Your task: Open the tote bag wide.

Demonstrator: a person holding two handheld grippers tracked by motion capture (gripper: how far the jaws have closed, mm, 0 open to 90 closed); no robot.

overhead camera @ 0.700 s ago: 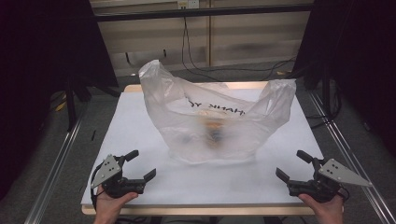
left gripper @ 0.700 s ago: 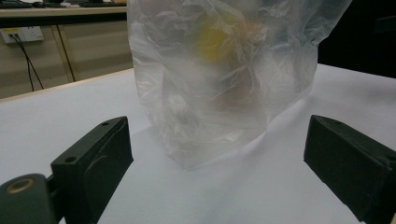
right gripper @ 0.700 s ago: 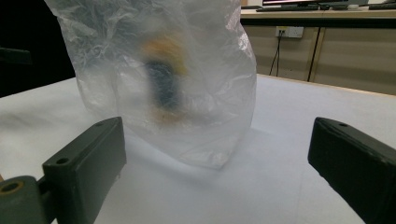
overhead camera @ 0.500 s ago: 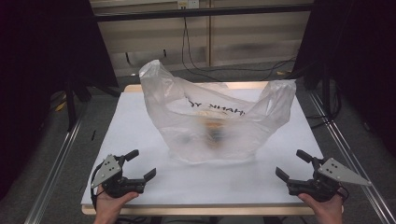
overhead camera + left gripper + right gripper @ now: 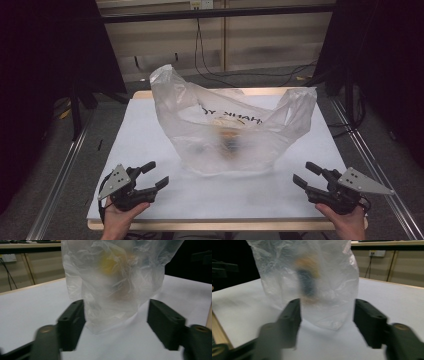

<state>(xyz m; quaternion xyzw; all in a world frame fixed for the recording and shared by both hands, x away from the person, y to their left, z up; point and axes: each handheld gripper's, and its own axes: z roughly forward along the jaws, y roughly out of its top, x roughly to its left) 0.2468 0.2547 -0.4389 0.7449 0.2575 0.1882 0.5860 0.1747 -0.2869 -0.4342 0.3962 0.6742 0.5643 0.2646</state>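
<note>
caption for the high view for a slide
Two open grippers, left gripper and right gripper, flank a translucent plastic bag on a white table.

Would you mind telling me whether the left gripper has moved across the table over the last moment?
No. In the high view the left gripper sits at the same spot near the table's front edge, equally far from the plastic bag.

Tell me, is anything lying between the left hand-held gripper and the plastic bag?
No, just bare white table between the left hand-held gripper and plastic bag, seen in the high view.
</note>
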